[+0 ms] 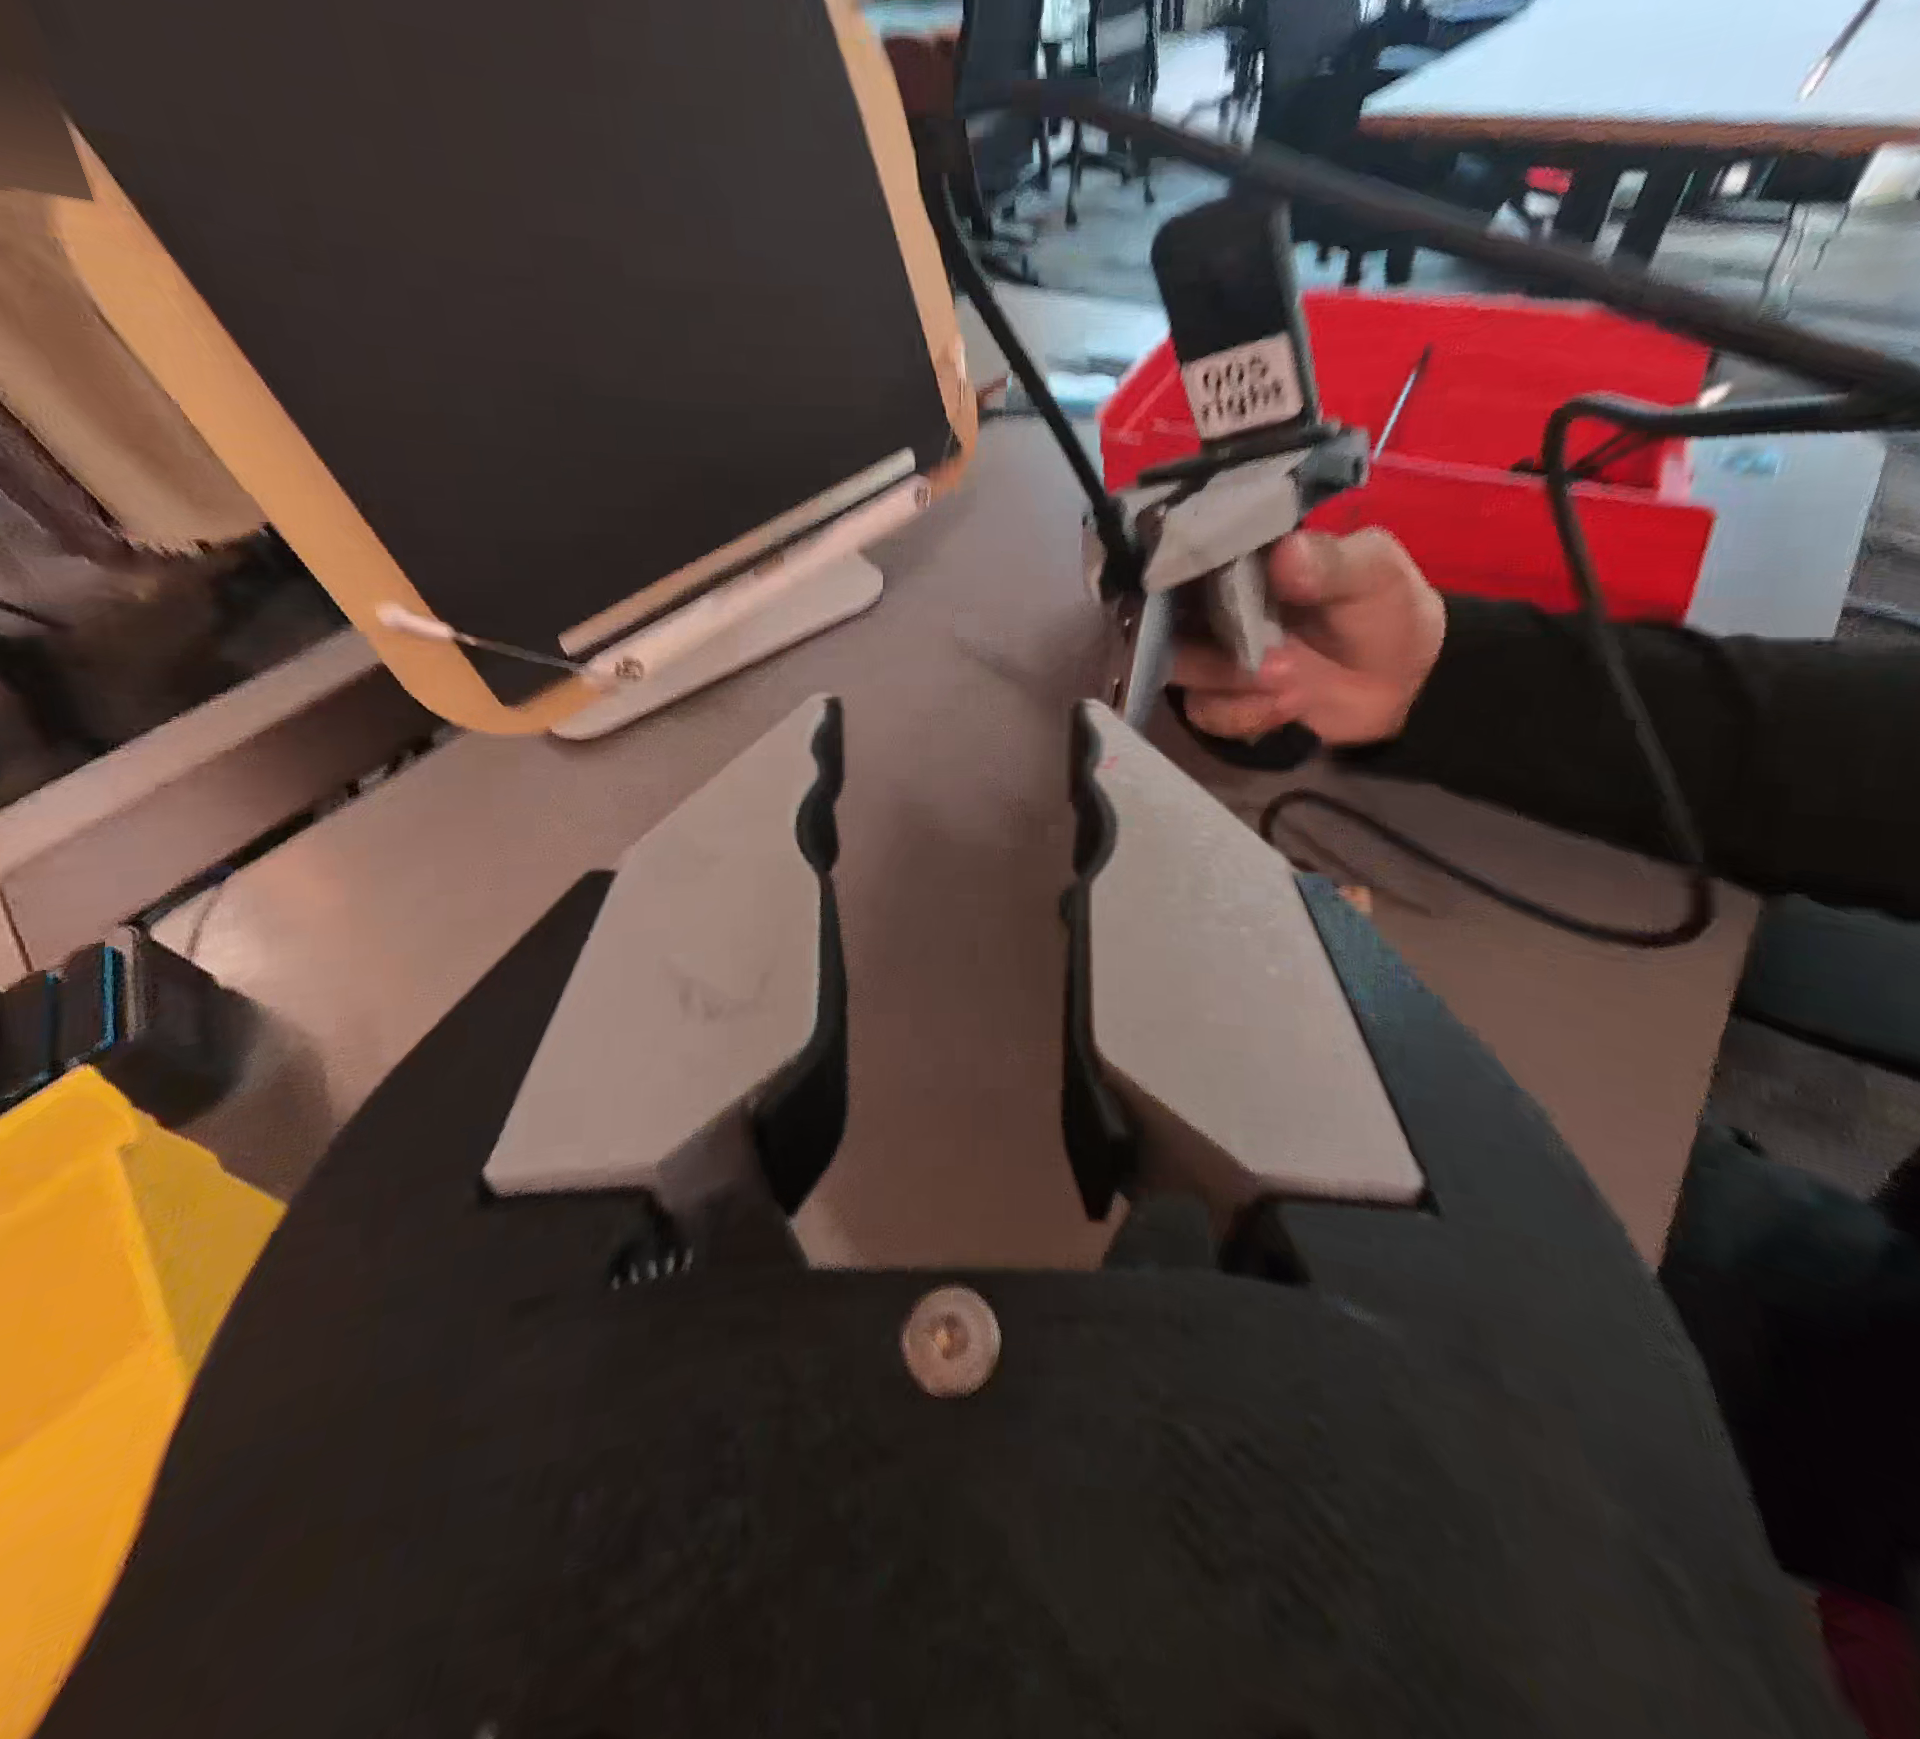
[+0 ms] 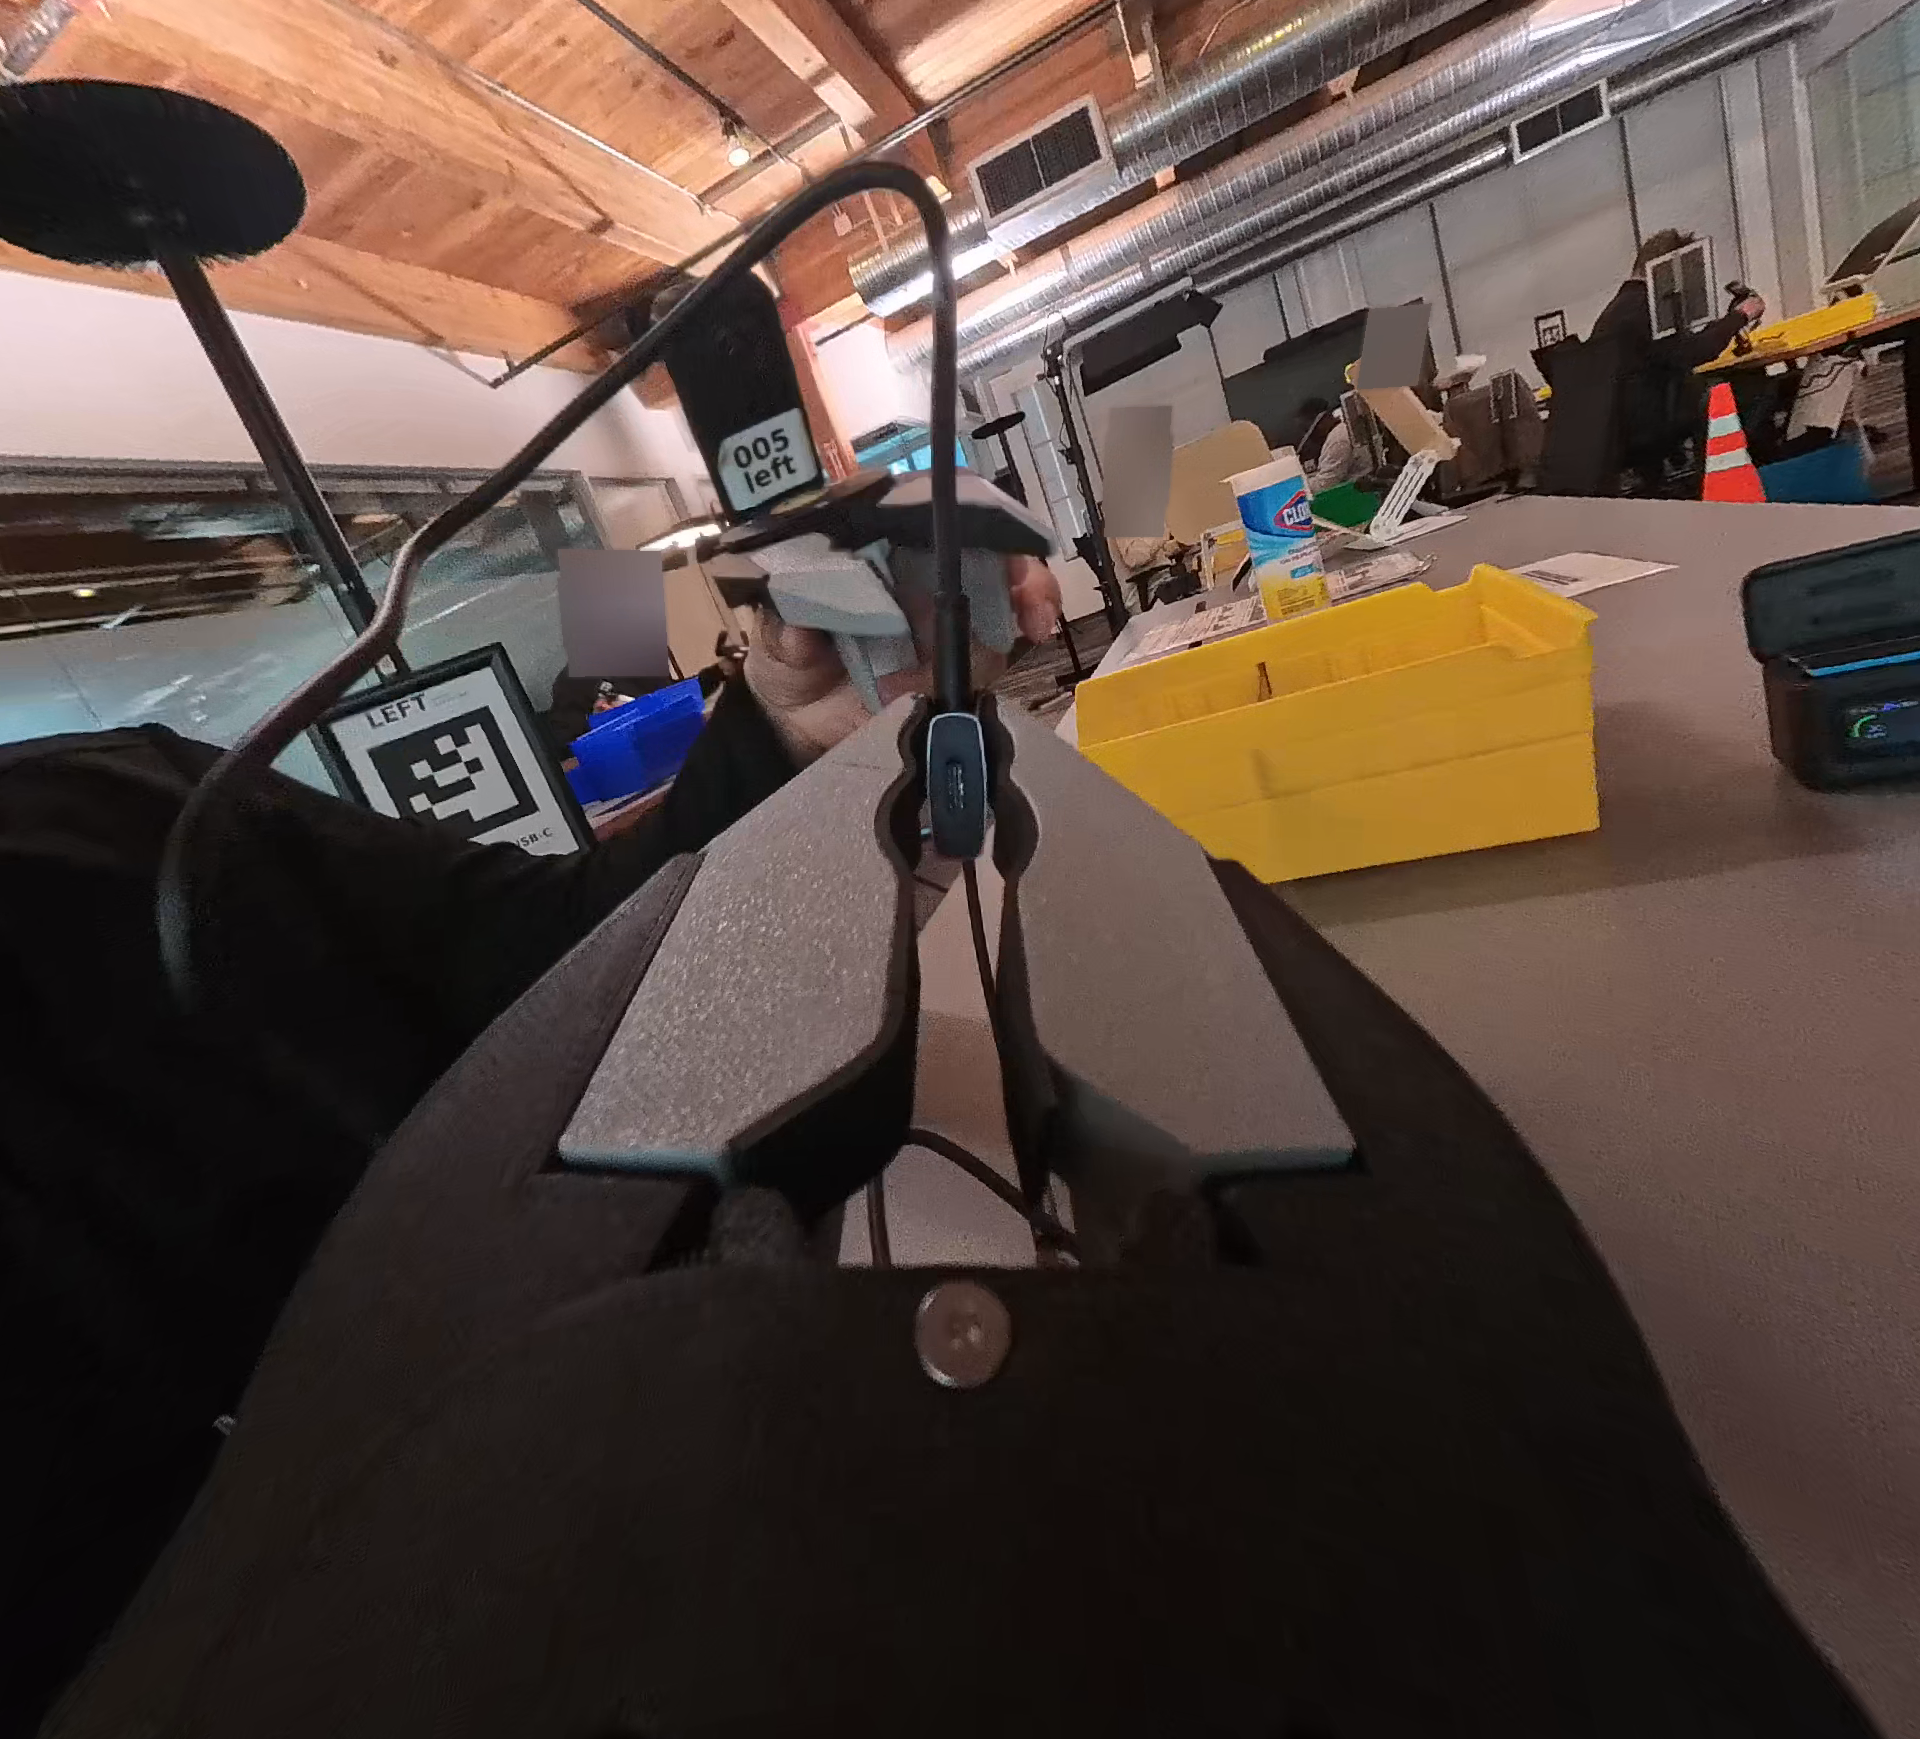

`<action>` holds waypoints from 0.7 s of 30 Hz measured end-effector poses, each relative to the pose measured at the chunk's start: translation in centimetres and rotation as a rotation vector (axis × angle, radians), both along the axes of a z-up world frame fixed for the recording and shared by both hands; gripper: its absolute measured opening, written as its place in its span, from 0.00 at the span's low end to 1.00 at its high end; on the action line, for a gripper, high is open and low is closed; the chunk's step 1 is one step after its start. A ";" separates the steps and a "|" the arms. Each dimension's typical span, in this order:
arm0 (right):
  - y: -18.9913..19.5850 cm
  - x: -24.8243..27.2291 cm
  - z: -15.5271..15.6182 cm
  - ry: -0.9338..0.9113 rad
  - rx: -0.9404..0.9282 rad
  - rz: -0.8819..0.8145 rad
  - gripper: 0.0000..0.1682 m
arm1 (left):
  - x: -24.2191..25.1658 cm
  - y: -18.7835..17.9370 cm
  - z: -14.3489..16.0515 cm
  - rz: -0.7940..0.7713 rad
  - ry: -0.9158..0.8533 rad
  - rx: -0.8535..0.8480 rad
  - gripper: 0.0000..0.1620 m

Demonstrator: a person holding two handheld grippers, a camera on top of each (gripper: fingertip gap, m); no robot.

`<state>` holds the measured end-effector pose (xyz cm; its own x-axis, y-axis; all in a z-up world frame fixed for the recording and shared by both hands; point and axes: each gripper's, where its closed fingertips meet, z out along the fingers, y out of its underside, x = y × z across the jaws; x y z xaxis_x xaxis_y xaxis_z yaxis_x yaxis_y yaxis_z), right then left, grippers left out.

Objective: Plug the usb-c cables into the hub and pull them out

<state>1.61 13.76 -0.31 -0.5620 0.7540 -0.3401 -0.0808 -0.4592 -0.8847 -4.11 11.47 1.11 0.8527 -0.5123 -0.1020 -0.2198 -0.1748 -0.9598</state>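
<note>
Left wrist view first: my left gripper (image 1: 956, 733) has its jaws spread with nothing between them, only the bare grey table (image 1: 935, 910) showing through the gap. Below and left of those jaws sits the corner of a yellow bin (image 1: 94, 1294). Beyond my left fingertip stands a dark board with a tan edge (image 1: 468, 183), leaning on a pale stand. Beyond my right fingertip, my right gripper (image 1: 1122, 588) hangs above the table in my right hand (image 1: 1320, 640), and a black usb-c cable (image 1: 1039, 401) rises out of it; I cannot tell the grip from this side. A loop of black cord lies on the table under that hand, and a red crate (image 1: 1455, 442) stands farther off behind it.

Right wrist view: my right gripper (image 2: 956, 785) has its jaws pressed in on the plug end of the usb-c cable (image 2: 940, 401), held right at the fingertips, the cord arching up and away to the left of them. Just past the tips is my left gripper (image 2: 862, 588), blurred, in my left hand (image 2: 800, 681). To the right of the jaws a yellow bin (image 2: 1340, 733) rests on the table (image 2: 1610, 1014), with a dark case (image 2: 1839, 681) farther right and a wipes canister (image 2: 1278, 536) behind the bin. I cannot make out the hub in either view.
</note>
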 end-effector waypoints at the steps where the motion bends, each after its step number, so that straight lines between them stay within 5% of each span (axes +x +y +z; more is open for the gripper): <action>1: -0.2 -0.2 -0.1 -0.002 0.006 0.000 0.03 | 0.2 0.5 -1.1 -0.007 0.018 -0.028 0.31; 6: 0.1 -0.1 -0.2 -0.002 0.022 -0.024 0.03 | 2.8 2.0 -5.7 -0.116 0.031 -0.144 0.34; 10: -0.1 0.0 -0.2 -0.001 0.025 -0.010 0.03 | 5.5 3.0 -8.5 -0.176 0.032 -0.156 0.21; 14: 0.6 -0.3 -1.1 -0.038 0.024 -0.027 0.03 | 7.1 3.6 -9.4 -0.270 -0.008 -0.105 0.07; 21: 2.0 -0.9 -2.9 -0.127 0.033 -0.059 0.04 | 6.7 4.9 -10.9 -0.345 -0.052 -0.093 0.04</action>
<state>0.67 15.71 -3.25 -0.4707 0.7963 -0.3800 0.0070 -0.4274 -0.9041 2.57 16.36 -9.80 0.6310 -0.7758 -0.0022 -0.2324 -0.1863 -0.9546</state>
